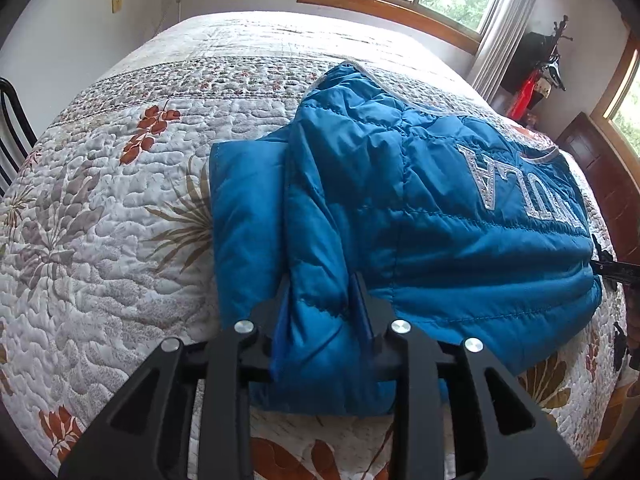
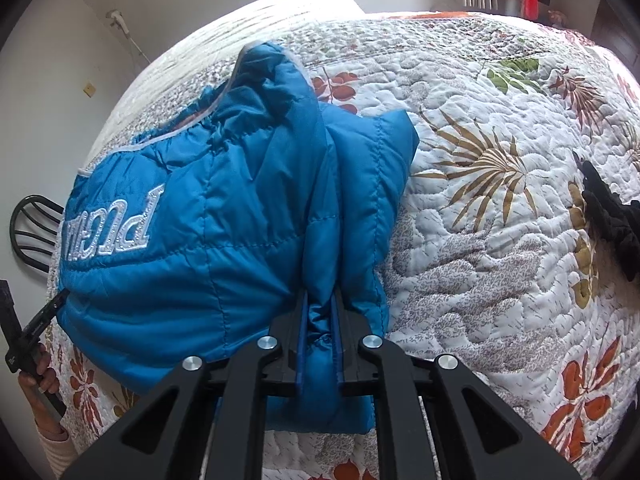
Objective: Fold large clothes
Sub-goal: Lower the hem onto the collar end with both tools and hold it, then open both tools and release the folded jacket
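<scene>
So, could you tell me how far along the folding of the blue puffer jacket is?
The blue puffer jacket lies on the floral quilt with both sleeves already folded in over its body. In hand: the right gripper pinches a fold at the near edge; the left gripper has fabric between its jaws, which stand noticeably wider. Left: probably folding the body over itself, and the black garment is untouched.
</scene>
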A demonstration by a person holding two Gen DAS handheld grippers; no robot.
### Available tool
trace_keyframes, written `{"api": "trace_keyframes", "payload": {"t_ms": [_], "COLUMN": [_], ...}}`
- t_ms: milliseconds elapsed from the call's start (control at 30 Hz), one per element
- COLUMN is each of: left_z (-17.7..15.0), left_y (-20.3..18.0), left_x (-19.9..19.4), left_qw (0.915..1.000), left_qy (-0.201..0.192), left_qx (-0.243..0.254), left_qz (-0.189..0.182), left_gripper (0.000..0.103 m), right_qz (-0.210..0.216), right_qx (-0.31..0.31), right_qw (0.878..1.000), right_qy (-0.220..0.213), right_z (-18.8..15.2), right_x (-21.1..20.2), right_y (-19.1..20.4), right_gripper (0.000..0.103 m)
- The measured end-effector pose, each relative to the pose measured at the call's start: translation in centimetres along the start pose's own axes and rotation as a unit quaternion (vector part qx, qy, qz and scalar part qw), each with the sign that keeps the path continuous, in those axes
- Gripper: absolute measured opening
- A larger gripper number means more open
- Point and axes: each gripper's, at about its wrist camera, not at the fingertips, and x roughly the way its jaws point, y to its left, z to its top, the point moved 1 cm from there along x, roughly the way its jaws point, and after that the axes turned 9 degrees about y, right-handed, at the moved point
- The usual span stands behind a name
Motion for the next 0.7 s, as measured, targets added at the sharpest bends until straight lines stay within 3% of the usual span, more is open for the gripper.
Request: {"api": "trace_keyframes", "payload": {"t_ms": [167,400,700], "left_z": [-0.8,-1.7,-2.3], "left_y": [-0.2,-0.8,-0.6], "left_x": [-1.0,-2.4,-3.4], "left_qw": [0.9999,0.9994,0.999], "left_qy": [-0.01,-0.016,-0.026], "left_qx": [0.007,0.018,0.023], "left_qz": [0.012,0.026,0.03], "left_gripper": [0.042,0.047,0.049], "right_qz": [0.008,0.013,-0.002], "right_qx": [0.001,0.002,-0.006], "right_qw": [1.0,1.0,1.0], "right_qy": [-0.004,-0.01,-0.012], "right_z": [0.1,-0.7,-1.4], "right_x": [-1.2,-3.4,-5.2], "right_y": [-0.4,-0.7,-1.1], "right_gripper": [0.01,0.021,0.024]}}
